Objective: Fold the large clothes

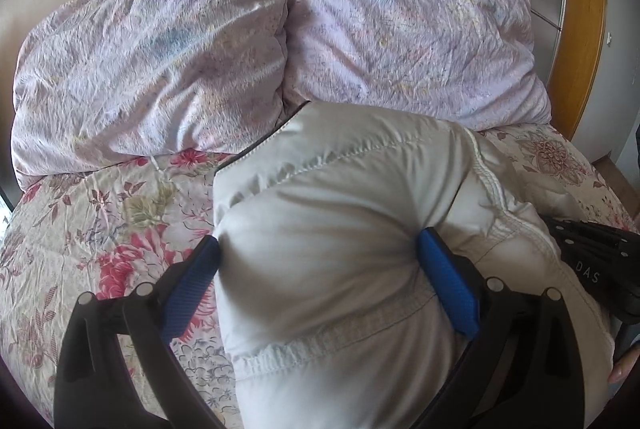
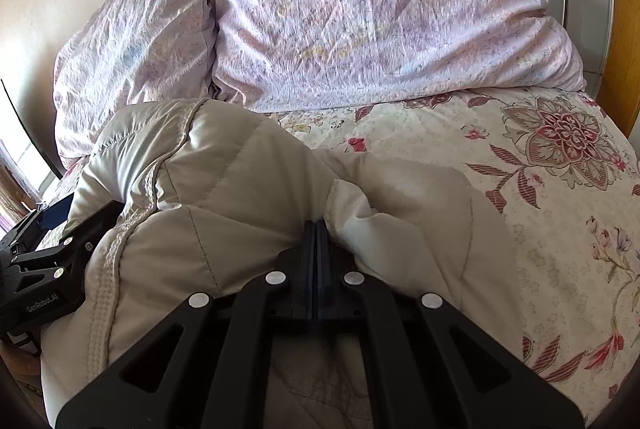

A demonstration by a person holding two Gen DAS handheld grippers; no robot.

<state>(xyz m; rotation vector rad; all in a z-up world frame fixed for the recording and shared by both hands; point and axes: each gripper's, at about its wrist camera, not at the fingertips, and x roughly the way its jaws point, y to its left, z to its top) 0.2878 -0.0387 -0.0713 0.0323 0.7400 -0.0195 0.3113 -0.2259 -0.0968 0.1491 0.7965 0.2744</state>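
1. The left gripper (image 1: 318, 253) stands wide, its blue ribbed pads (image 1: 448, 281) pressed against either side of a thick bulge of the puffy off-white quilted jacket (image 1: 340, 229); whether it is actually squeezing, I cannot tell.
2. The right gripper (image 2: 317, 229) is pinched tight on a fold of the same jacket (image 2: 224, 189).
3. The jacket sits bundled at the near edge of the floral bedspread (image 2: 540, 189), with lilac pillows (image 1: 160, 49) on the far side.
4. Judging by the bundle, folding looks well advanced; flattening and a final tidy likely remain.

Left gripper (image 1: 318, 261) fingers (image 1: 448, 283) straddle the puffy white jacket (image 1: 332, 229) on the floral bedspread (image 1: 100, 229).
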